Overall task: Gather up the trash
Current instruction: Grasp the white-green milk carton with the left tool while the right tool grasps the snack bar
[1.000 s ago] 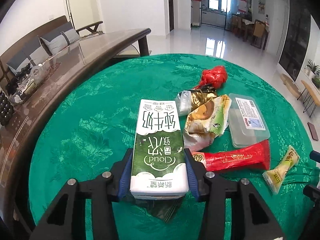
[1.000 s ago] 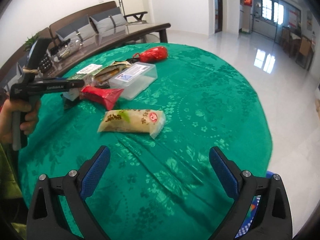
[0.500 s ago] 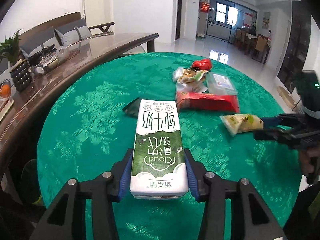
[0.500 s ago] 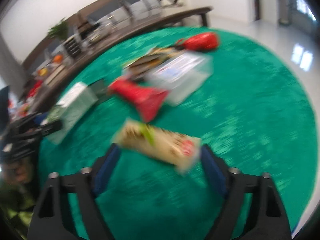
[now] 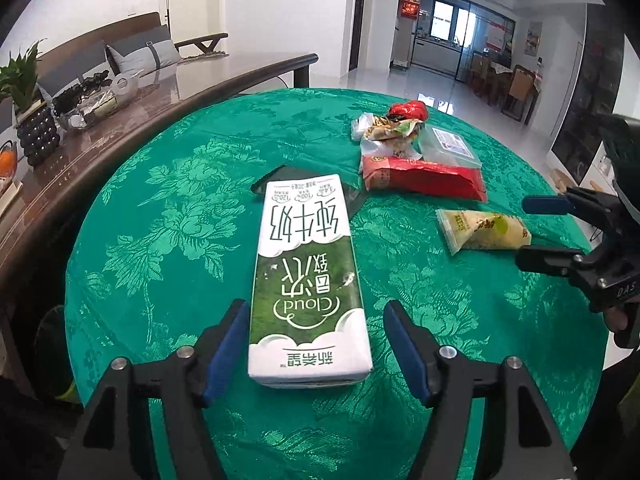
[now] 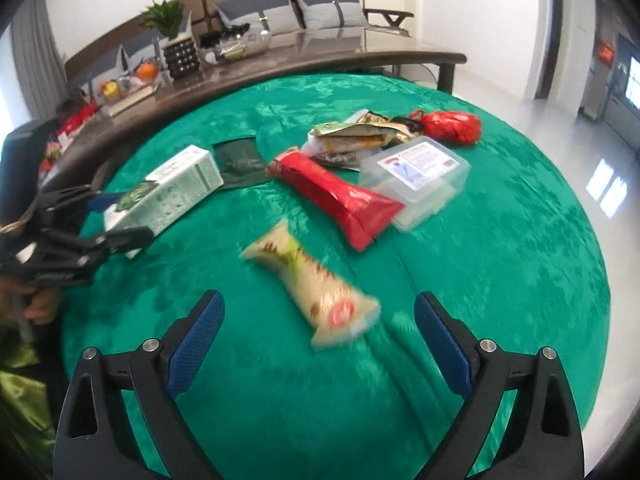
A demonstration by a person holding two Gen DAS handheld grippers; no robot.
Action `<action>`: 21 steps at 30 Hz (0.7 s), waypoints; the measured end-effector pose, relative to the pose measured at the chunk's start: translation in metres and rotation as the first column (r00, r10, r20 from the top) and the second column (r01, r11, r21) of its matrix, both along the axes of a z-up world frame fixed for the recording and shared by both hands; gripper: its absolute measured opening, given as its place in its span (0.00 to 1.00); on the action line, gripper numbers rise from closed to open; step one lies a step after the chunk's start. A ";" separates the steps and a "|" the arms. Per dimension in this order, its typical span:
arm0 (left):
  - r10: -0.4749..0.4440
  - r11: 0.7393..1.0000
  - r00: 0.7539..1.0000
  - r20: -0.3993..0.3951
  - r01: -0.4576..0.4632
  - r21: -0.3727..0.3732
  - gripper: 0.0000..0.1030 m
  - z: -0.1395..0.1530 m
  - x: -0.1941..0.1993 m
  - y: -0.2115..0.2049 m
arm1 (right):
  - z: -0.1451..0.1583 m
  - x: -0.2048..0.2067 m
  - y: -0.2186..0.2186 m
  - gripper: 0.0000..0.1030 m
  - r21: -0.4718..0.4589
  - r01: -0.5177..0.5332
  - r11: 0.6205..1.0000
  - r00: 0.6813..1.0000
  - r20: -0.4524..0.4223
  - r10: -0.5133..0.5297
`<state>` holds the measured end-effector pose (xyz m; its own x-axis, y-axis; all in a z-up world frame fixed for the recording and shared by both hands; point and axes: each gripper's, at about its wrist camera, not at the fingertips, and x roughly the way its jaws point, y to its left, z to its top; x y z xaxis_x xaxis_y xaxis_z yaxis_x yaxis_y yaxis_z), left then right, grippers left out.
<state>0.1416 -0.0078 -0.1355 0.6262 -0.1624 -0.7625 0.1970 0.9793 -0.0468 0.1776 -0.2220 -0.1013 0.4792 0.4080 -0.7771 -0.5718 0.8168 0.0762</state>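
The left gripper (image 5: 316, 344) is opening, its pads clear of the milk carton (image 5: 306, 280) lying between them on the green tablecloth (image 5: 160, 240). The right gripper (image 6: 318, 330) is opening too, empty, with the yellow snack packet (image 6: 312, 280) at its twelve o'clock.

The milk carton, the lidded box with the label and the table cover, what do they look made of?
Milk carton: printed paperboard, probably coated, with sharp folded edges and a faint sheen. Lidded box: clear, slightly frosted plastic; the cloth shows through its walls. Table cover: green woven fabric, seemingly satin-like, with a glossy floral pattern and soft creases.
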 end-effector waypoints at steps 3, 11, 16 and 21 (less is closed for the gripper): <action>0.006 1.000 1.000 -0.008 -0.006 0.005 0.68 -0.002 0.004 0.003 | -0.009 0.004 0.017 0.90 -0.023 -0.056 0.998 0.998 -0.018 0.056; -0.020 1.000 1.000 -0.006 0.020 0.016 0.47 0.002 0.000 0.001 | -0.018 -0.016 0.009 0.34 -0.052 0.030 0.998 0.997 -0.074 -0.034; -0.047 0.999 0.998 -0.034 0.047 -0.014 0.48 0.001 -0.017 -0.008 | -0.014 -0.047 -0.002 0.39 -0.002 0.132 0.991 0.979 -0.157 -0.130; -0.050 0.999 0.997 -0.063 0.050 -0.009 0.66 -0.005 -0.034 -0.010 | -0.012 -0.069 0.017 0.46 0.090 0.008 0.996 0.975 -0.223 0.012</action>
<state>0.1078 -0.0181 -0.1408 0.5677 -0.1982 -0.7990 0.2421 0.9679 -0.0681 0.1084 -0.2052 -0.1135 0.2969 0.4814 -0.8247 -0.5335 0.7999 0.2749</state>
